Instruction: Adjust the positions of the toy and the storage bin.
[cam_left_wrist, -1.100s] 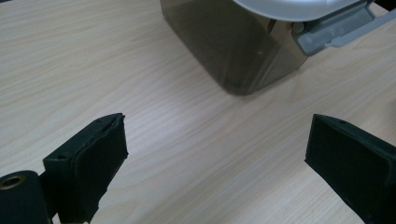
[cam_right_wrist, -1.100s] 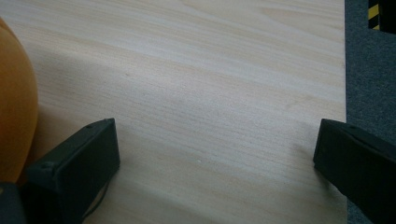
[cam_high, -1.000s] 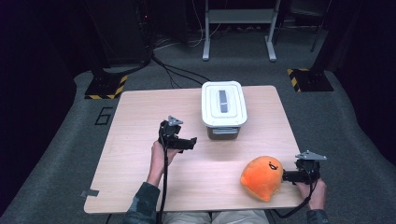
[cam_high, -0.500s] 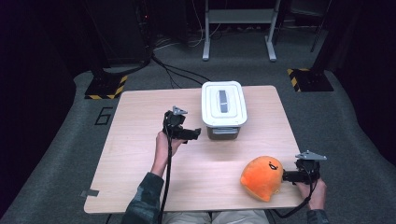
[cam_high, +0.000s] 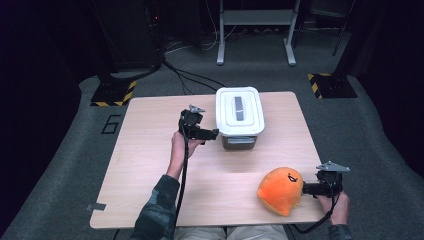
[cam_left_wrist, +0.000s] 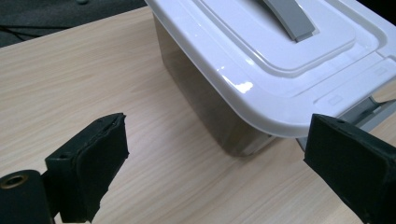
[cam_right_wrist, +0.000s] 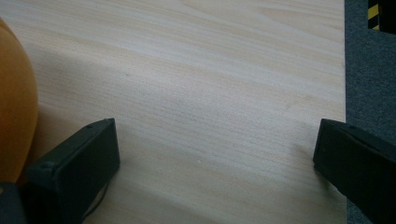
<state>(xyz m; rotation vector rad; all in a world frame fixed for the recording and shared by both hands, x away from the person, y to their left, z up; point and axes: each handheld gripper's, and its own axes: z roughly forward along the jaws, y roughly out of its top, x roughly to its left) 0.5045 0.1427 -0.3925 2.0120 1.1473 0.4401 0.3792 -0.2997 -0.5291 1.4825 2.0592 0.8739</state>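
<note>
Two pairs of jaws stand wide apart, neither holding anything. In the left gripper view the black jaws straddle the near corner of the white-lidded storage box (cam_left_wrist: 275, 70): the lid's rim hangs just ahead of and slightly above them, one jaw out over bare wood, the other close under the lid's overhang by the grey end latch. No jaw touches the box yet.

From the high view the left gripper (cam_high: 204, 133) sits just beside the box's left front corner, pointing across toward it. The box (cam_high: 239, 111) stands in the middle of the counter (cam_high: 145, 165), toward the far edge, its long axis running away from the person and the grey handle (cam_high: 239, 107) lying along that axis. So the box lies directly ahead of the left jaws, which face its long side near the front end; this is clearly the nearer hand.

The right gripper (cam_high: 309, 189) rests at the counter's near right corner, well apart from the box. Its jaws gape over plain wood, and the orange plush toy (cam_high: 281, 191) sits just beside one of them; I cannot tell whether they touch.

Judging from this, the left hand is lining up on the lid's edge or latch.
</note>
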